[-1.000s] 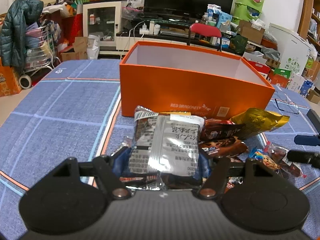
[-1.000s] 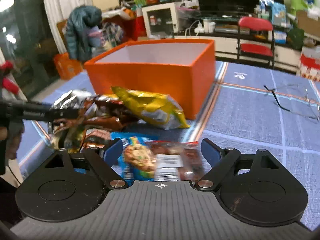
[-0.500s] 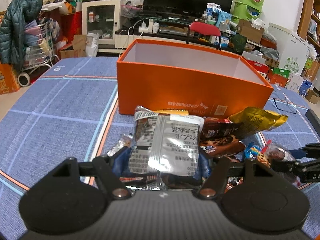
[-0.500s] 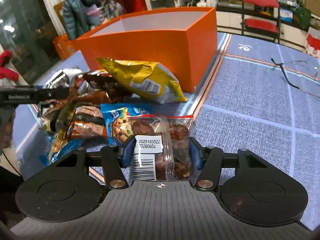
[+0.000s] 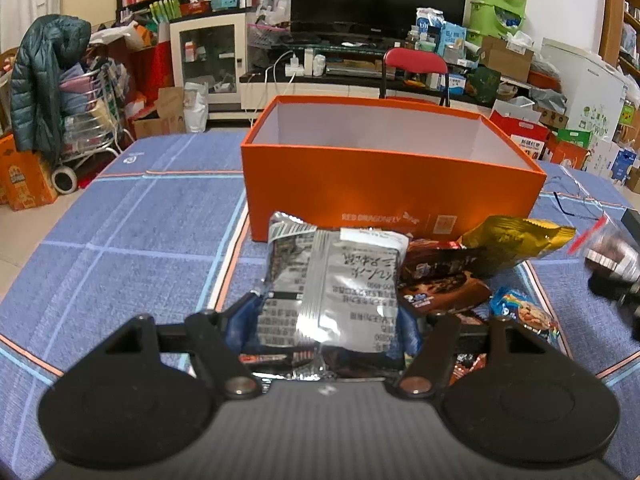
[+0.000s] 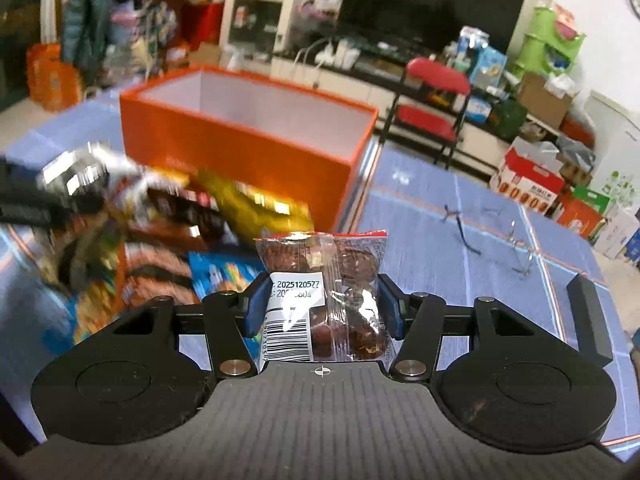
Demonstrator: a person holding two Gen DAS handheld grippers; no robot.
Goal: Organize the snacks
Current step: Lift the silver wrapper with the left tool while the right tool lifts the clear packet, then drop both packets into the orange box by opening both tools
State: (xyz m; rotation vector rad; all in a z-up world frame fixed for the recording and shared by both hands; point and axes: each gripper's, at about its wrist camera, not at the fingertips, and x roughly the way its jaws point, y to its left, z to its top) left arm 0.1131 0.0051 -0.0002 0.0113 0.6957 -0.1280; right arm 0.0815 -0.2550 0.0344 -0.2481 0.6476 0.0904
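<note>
In the left wrist view, the left gripper [image 5: 328,320] is closed on a silver snack packet [image 5: 332,292], and its blue pads press the packet from both sides. The packet stands upright between the fingers, with its printed back side towards the camera. Behind it, an open orange box [image 5: 384,188] stands on the blue tablecloth [image 5: 120,240]; as far as its inside shows, only white walls are seen. Between the packet and the box lies a heap of snacks: a brown chocolate packet [image 5: 440,276], a golden bag [image 5: 516,240] that touches the front wall of the box, and a small blue packet [image 5: 524,312] more to the right. At the right edge the right gripper [image 5: 612,280] appears blurred, with a clear bag in it.

In the right wrist view, the right gripper [image 6: 322,304] grips a clear bag of dark brown snacks [image 6: 328,280] with a white barcode label. The bag stands upright between the blue pads, above the tablecloth. The orange box [image 6: 240,144] is ahead and to the left. The snack heap in front of it is blurred. A pair of glasses [image 6: 488,232] lies on the cloth to the right.
</note>
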